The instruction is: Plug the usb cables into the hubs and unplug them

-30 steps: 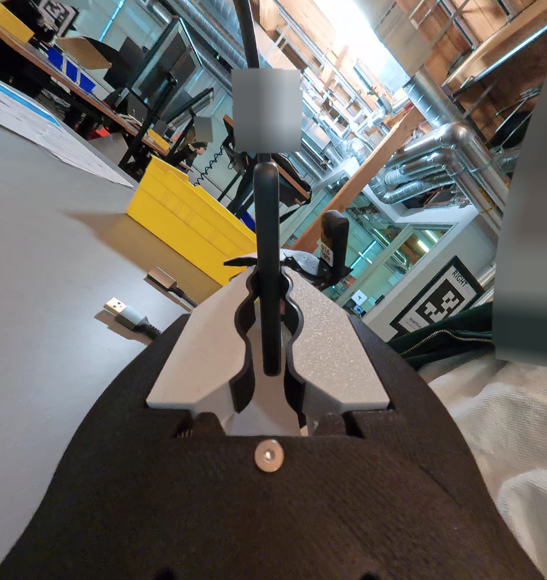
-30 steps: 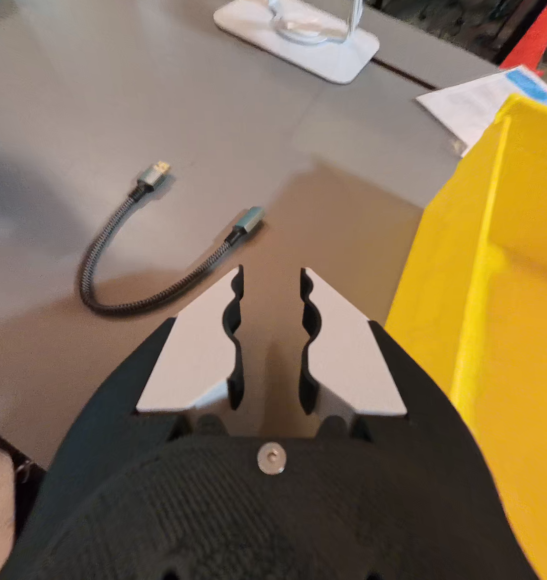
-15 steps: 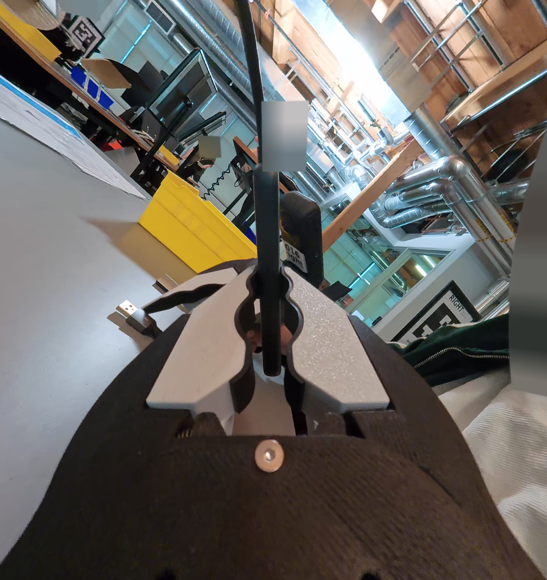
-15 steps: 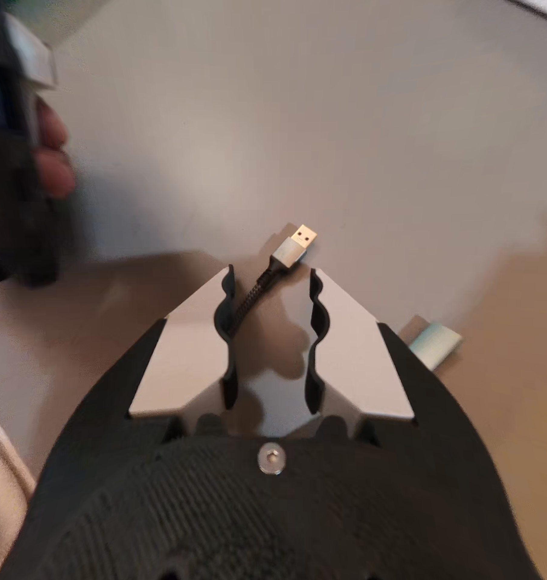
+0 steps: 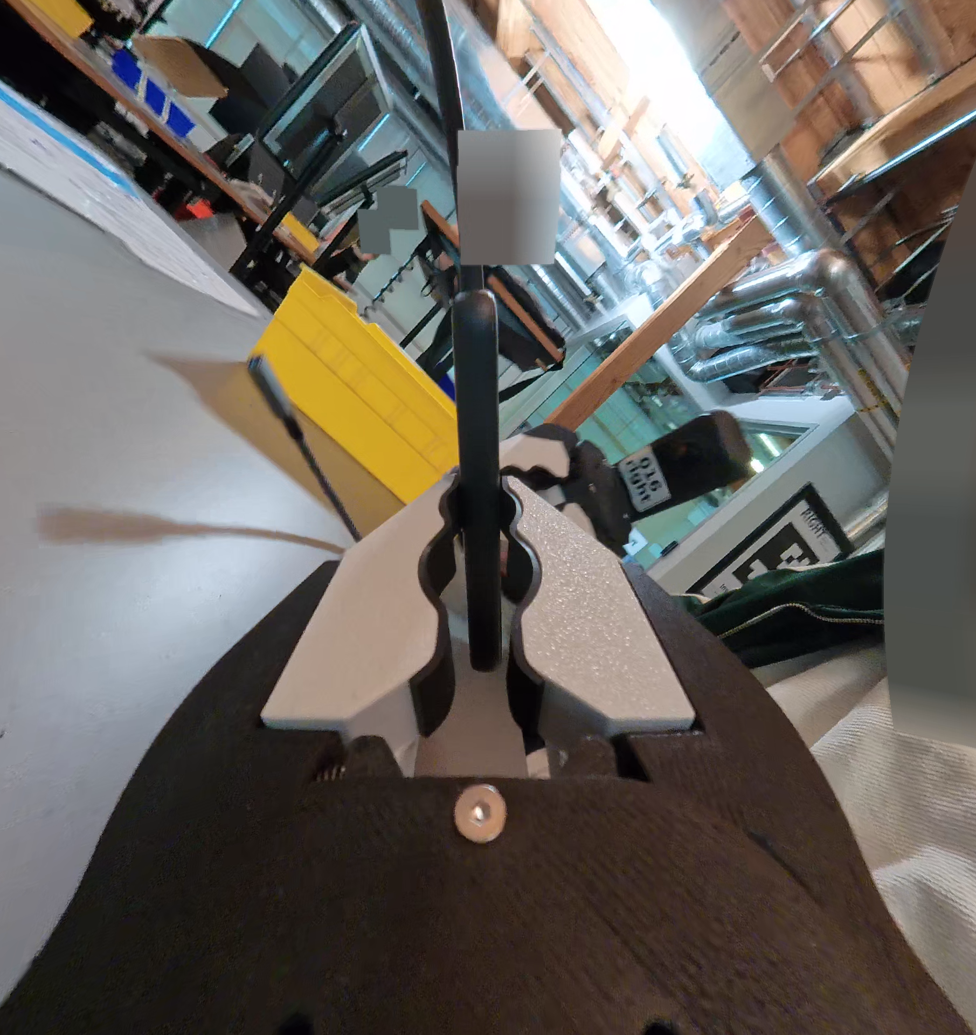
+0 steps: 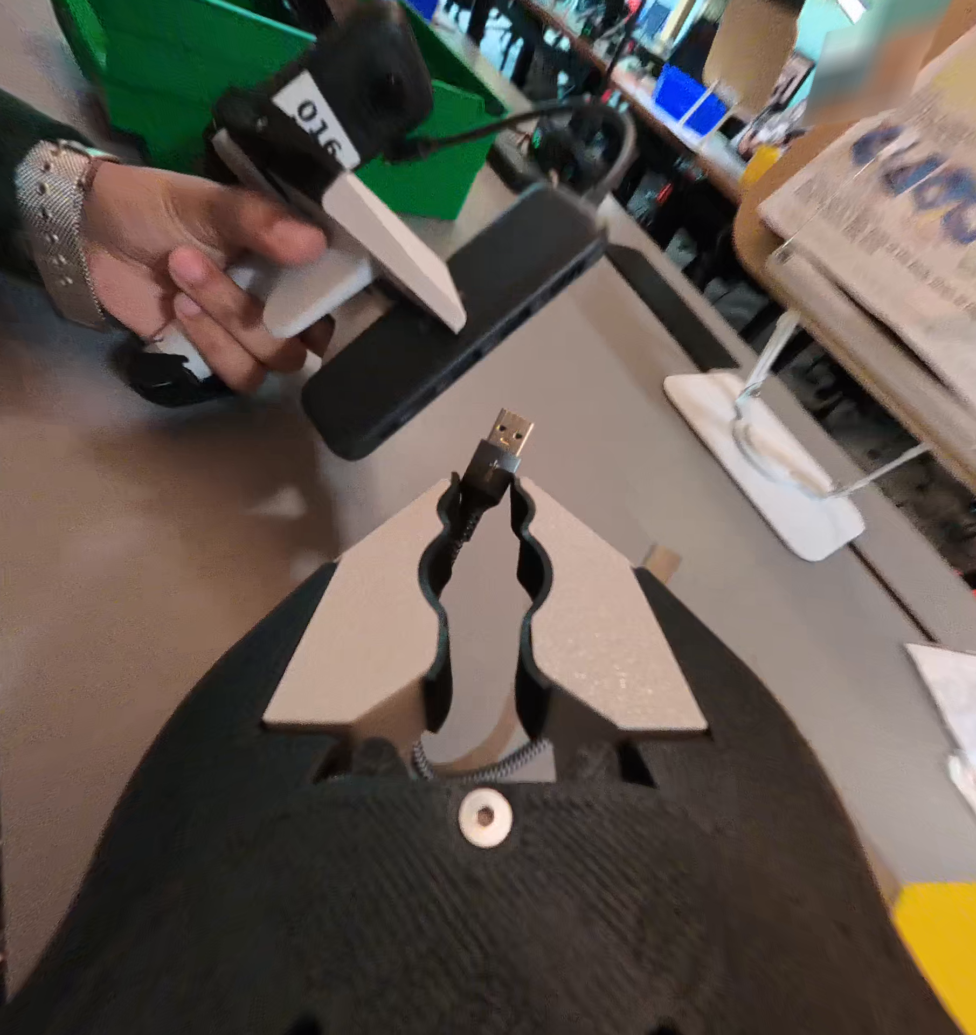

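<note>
USB cable (image 6: 494, 465): braided, dark, pinched at its connector housing between the tips of the right gripper (image 6: 482, 493); metal plug juts forward past the fingertips, pointing toward the hub. Cable body loops back under the gripper.

Hub (image 6: 457, 325): long black bar, clamped edge-on in the left gripper (image 5: 477, 498), whose fingers are pressed against its sides. In the right wrist view it sits low over the grey table (image 6: 138, 532), ports along the side facing the plug, near but apart from it.

Person's hand (image 6: 194, 263) with a metal watchband holds the left gripper.

Beyond: yellow bin (image 5: 356, 386) far left, green bin (image 6: 194, 73) behind the hand, white stand base (image 6: 765, 465) to the right.
</note>
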Demonstrator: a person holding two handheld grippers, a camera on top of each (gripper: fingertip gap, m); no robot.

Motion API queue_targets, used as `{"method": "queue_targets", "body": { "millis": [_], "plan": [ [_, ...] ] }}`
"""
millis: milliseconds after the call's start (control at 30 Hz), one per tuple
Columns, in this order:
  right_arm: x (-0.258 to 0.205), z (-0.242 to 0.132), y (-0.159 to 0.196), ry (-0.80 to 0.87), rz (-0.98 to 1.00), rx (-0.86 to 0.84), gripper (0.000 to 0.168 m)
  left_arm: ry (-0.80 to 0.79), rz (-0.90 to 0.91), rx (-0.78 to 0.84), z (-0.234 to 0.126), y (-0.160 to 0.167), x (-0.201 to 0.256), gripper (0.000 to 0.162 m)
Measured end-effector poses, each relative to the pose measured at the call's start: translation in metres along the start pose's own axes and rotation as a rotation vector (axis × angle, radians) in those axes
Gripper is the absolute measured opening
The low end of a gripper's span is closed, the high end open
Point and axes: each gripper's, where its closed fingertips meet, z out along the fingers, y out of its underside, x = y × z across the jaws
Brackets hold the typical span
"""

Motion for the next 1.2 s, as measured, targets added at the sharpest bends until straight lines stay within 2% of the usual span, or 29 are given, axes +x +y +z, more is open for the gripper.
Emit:
{"method": "queue_targets", "body": {
  "millis": [133, 300, 400, 567, 700, 933, 1200],
  "plan": [
    [0.002, -0.005, 0.001, 0.061, -0.183, -0.044, 0.016, -0.019, 0.009, -0.093, 0.001, 0.01, -0.002, 0.008],
    [-0.005, -0.01, 0.027, 0.054, -0.382, -0.208, 0.016, -0.092, 0.038, -0.209, -0.002, 0.025, -0.012, 0.008],
    [-0.011, -0.006, 0.041, 0.047, -0.435, -0.291, 0.016, -0.101, 0.045, -0.248, 0.0, 0.032, -0.012, 0.008],
    [-0.016, -0.001, 0.041, 0.07, -0.473, -0.338, 0.016, -0.117, 0.044, -0.325, 0.003, 0.046, -0.014, 0.008],
    [-0.02, 0.0, 0.039, 0.084, -0.51, -0.35, 0.016, -0.085, -0.01, -0.323, 0.003, 0.047, -0.012, 0.008],
    [-0.026, 0.002, 0.034, 0.068, -0.5, -0.315, 0.016, 0.042, -0.207, -0.179, -0.002, 0.024, -0.005, 0.008],
    [-0.028, 0.002, 0.028, 0.061, -0.47, -0.279, 0.016, 0.021, -0.17, -0.195, 0.0, 0.026, -0.005, 0.008]
  ]
}}
